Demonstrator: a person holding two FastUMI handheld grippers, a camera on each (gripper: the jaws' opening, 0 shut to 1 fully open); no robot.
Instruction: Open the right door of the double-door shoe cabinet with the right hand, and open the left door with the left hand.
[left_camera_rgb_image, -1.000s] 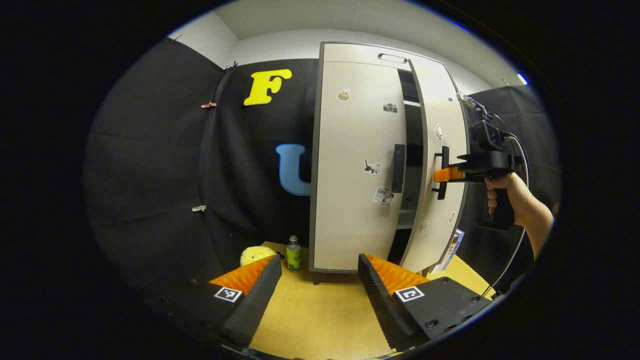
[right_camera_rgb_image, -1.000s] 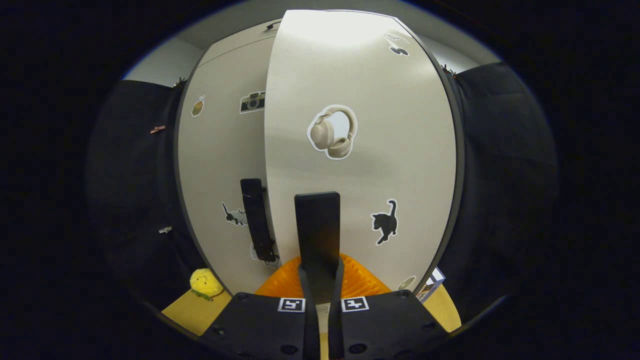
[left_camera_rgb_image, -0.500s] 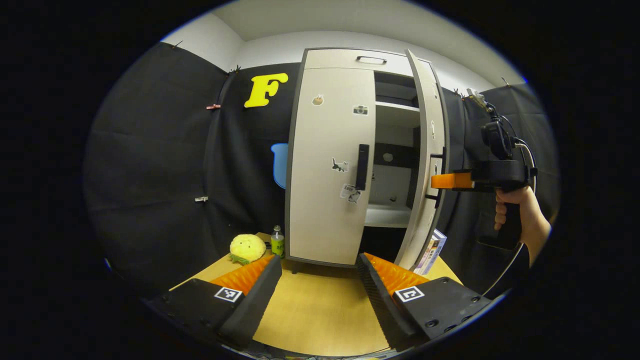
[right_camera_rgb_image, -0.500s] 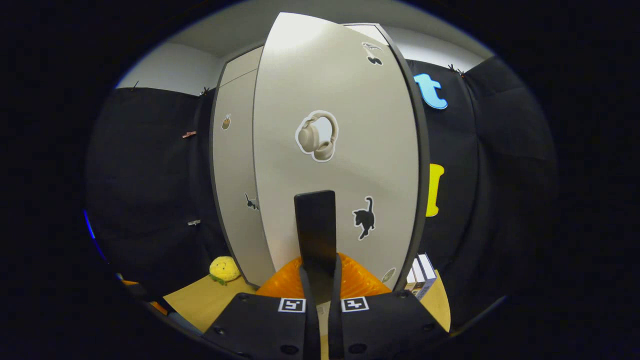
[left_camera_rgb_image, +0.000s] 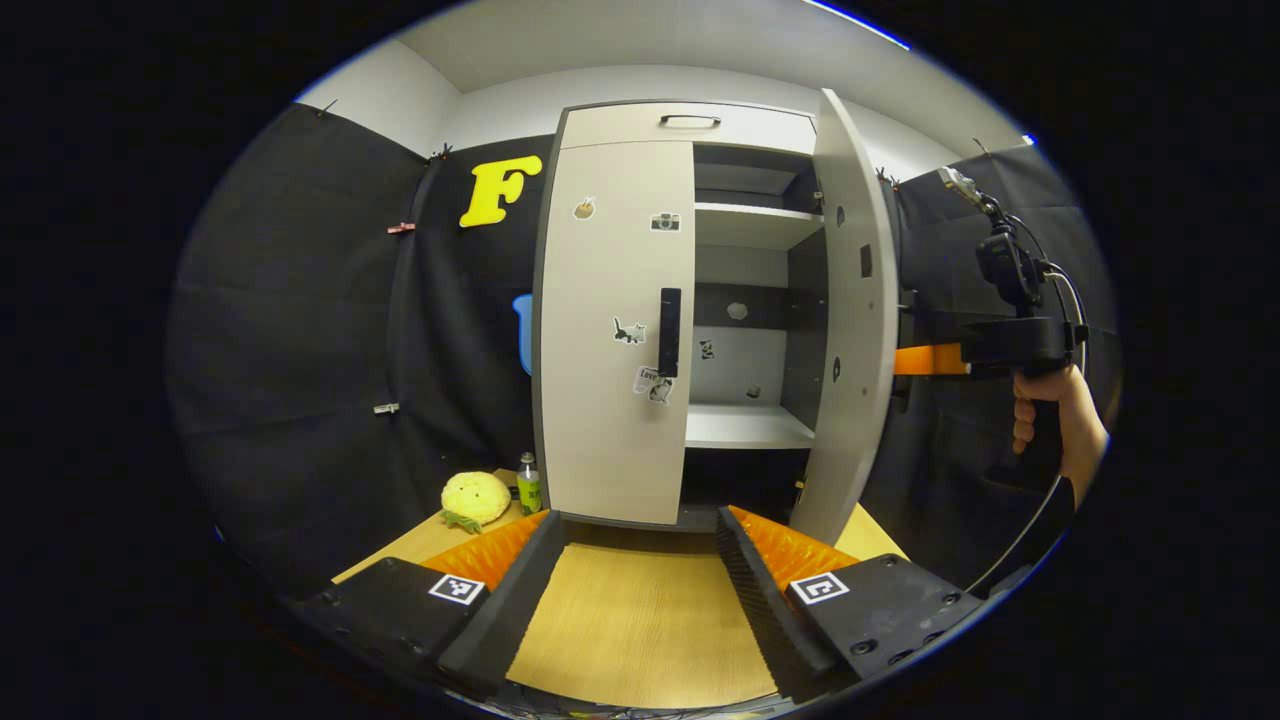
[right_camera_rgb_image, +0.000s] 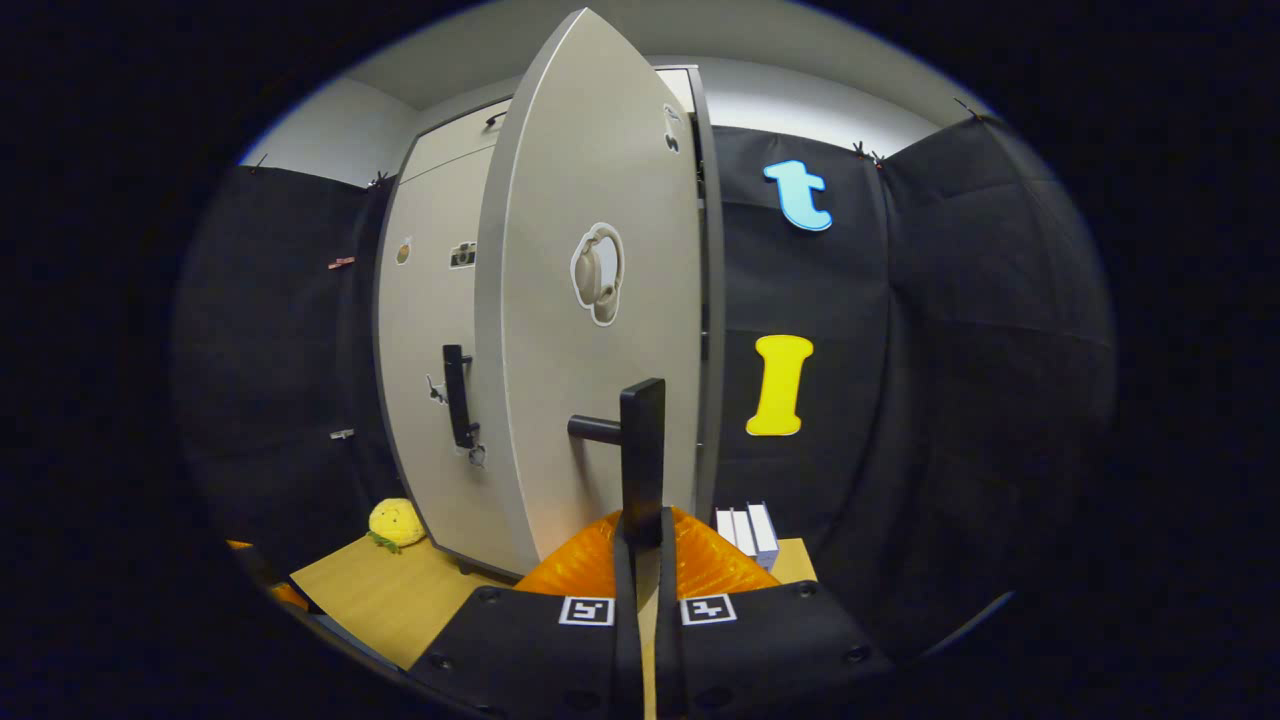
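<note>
the shoe cabinet (left_camera_rgb_image: 620, 120) stands upright at the back of the wooden bench (left_camera_rgb_image: 640, 620), against the black booth wall. its right door (left_camera_rgb_image: 850, 330) is swung wide open, so the shelves (left_camera_rgb_image: 745, 428) inside are visible, while the left door (left_camera_rgb_image: 612, 330) is closed, with its dark vertical handle (left_camera_rgb_image: 669, 332) near the inner edge. in the right gripper view the right door (right_camera_rgb_image: 590, 300) is seen almost edge-on, and the right gripper (right_camera_rgb_image: 640, 530) has its fingers pressed together on the dark right door handle (right_camera_rgb_image: 640, 460), which stands up between them. in the left gripper view the same right gripper (left_camera_rgb_image: 930, 360) is at the outer face of the open door, held by a hand (left_camera_rgb_image: 1050, 410). the left gripper (left_camera_rgb_image: 635, 560) is low in front of the cabinet, well apart from it, with its fingers spread wide and nothing between them. a yellow plush toy (left_camera_rgb_image: 475, 497) and a small green bottle (left_camera_rgb_image: 528, 485) are on the bench just beside the left side of the cabinet. some books (right_camera_rgb_image: 748, 530) stand on the bench to the right of the cabinet.
</note>
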